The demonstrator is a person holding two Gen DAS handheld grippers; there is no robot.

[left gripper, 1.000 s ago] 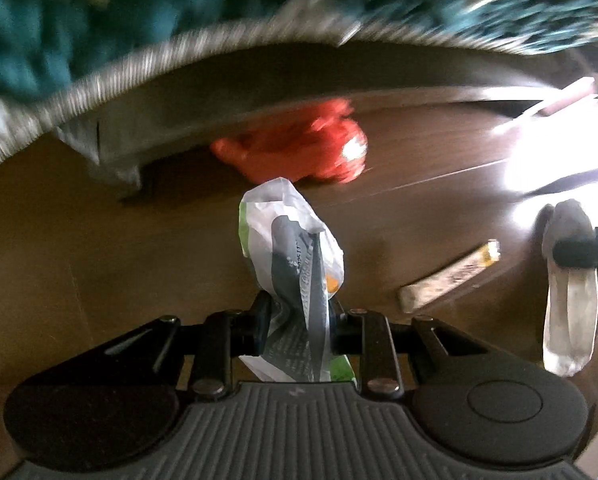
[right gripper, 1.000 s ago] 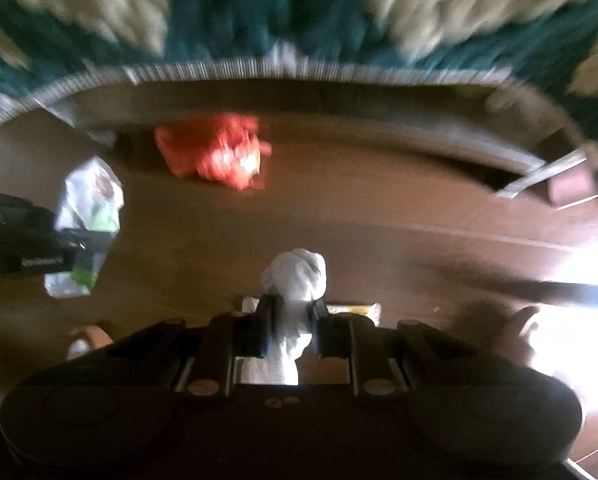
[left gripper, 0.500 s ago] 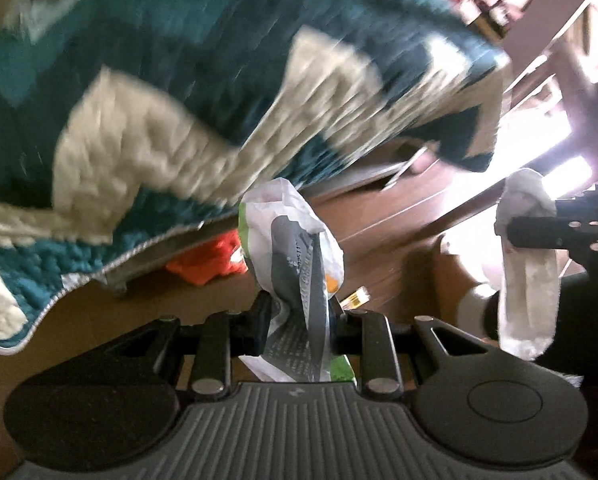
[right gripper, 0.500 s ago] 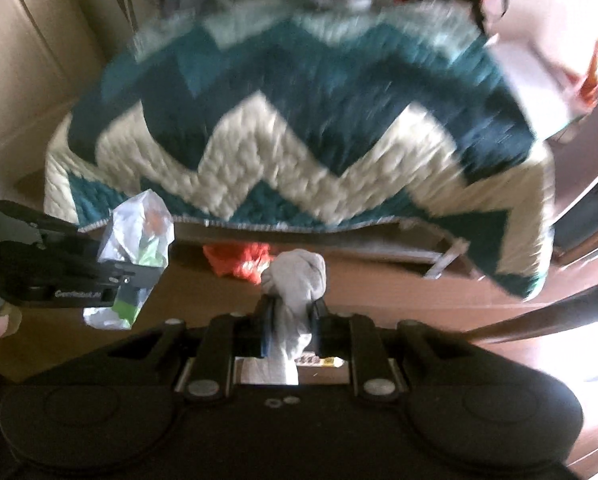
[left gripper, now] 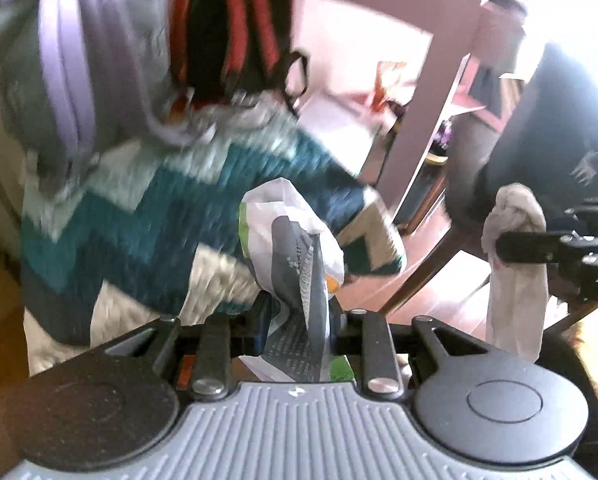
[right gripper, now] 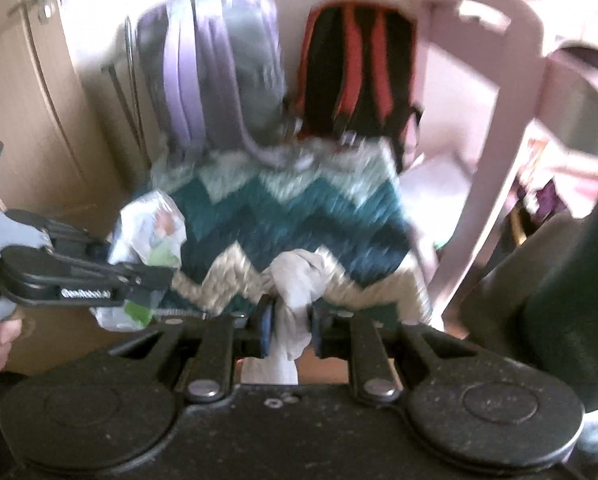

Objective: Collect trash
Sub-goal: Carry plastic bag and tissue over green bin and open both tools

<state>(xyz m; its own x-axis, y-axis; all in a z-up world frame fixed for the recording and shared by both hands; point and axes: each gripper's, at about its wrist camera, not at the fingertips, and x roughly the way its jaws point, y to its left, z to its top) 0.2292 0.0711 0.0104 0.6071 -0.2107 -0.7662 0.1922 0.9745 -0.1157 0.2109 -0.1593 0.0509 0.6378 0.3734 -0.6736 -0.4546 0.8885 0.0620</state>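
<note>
My left gripper [left gripper: 299, 316] is shut on a crumpled white, grey and green plastic wrapper [left gripper: 295, 236] that sticks up between the fingers. My right gripper [right gripper: 289, 320] is shut on a knotted white tissue wad [right gripper: 297, 276]. Both are held up in the air, side by side. The right gripper with its tissue wad [left gripper: 515, 248] shows at the right of the left wrist view. The left gripper with its wrapper [right gripper: 147, 232] shows at the left of the right wrist view.
A bed with a teal and cream zigzag quilt [right gripper: 299, 216] lies ahead. A purple backpack [right gripper: 207, 76] and a black and red backpack [right gripper: 363, 68] lean against the wall behind it. A pink chair frame [left gripper: 439, 120] stands to the right. Wooden floor [left gripper: 439, 292] shows below.
Both grippers have risen and tilted up from the floor, each keeping its trash. The red bag and the snack bar on the floor have dropped out of view; the backpacks have come in.
</note>
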